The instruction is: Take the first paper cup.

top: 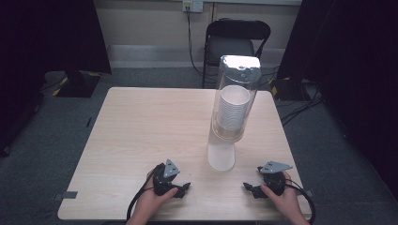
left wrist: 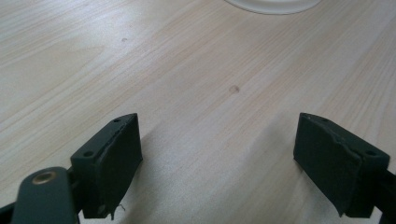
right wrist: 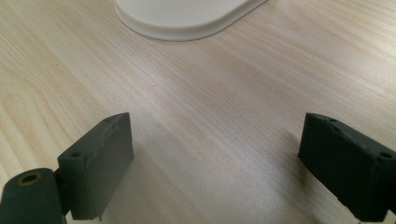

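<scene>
Resting near the table's (top: pixel 141 122) near edge, left gripper (top: pixel 184 187) and right gripper (top: pixel 248 188) stand wide open and empty, best approaching the cup dispenser (top: pixel 233 110) between them from both sides, low and level.

Cup dispenser (top: pixel 233 112) stands right of centre on the bench (top: pixel 141 131), cups (top: pixel 232 105) stacked inside. Chair (top: pixel 237 40) sits behind at upper centre. Left gripper (top: pixel 180 189) and right gripper (top: pixel 251 189) rest at the bottom, flanking its base.

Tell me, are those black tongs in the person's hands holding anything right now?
No. The left tongs and right tongs rest open on the pale wooden table, nothing between their jaws. The clear plastic cup dispenser stands untouched.
</scene>
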`<act>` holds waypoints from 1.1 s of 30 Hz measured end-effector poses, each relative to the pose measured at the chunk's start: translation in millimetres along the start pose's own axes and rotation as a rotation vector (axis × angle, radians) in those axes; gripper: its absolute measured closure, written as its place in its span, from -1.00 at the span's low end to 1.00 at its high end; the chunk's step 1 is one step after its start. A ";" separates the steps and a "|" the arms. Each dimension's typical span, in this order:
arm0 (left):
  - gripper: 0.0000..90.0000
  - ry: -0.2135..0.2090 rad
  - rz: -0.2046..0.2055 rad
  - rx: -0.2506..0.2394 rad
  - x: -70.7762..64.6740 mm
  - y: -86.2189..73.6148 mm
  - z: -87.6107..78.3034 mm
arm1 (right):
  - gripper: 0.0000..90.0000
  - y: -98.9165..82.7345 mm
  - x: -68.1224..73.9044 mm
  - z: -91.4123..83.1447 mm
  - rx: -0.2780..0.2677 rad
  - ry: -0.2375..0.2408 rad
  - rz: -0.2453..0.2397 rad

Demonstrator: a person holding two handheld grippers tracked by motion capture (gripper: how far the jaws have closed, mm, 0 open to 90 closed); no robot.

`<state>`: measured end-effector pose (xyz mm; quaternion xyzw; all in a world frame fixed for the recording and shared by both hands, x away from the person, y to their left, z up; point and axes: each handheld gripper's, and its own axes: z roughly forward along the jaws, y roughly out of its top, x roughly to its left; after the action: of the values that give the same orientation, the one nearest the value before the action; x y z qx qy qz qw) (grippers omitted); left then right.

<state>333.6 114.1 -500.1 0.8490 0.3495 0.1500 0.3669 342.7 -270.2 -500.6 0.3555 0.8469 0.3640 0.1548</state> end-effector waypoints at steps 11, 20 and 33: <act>-0.67 -0.006 -0.003 -0.003 0.2 0.0 0.2 | -0.66 4.2 0.2 2.1 -0.011 0.001 -0.006; -0.67 -0.007 -0.003 -0.004 0.3 -0.1 0.3 | -0.65 40.3 7.9 -0.3 -0.094 0.022 0.027; -0.67 -0.008 -0.003 -0.004 0.4 -0.1 0.3 | -0.65 107.2 15.8 1.0 -0.220 0.018 0.014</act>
<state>334.1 114.3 -500.3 0.8484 0.3490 0.1469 0.3700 384.6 -206.7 -423.4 0.3390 0.8006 0.4591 0.1825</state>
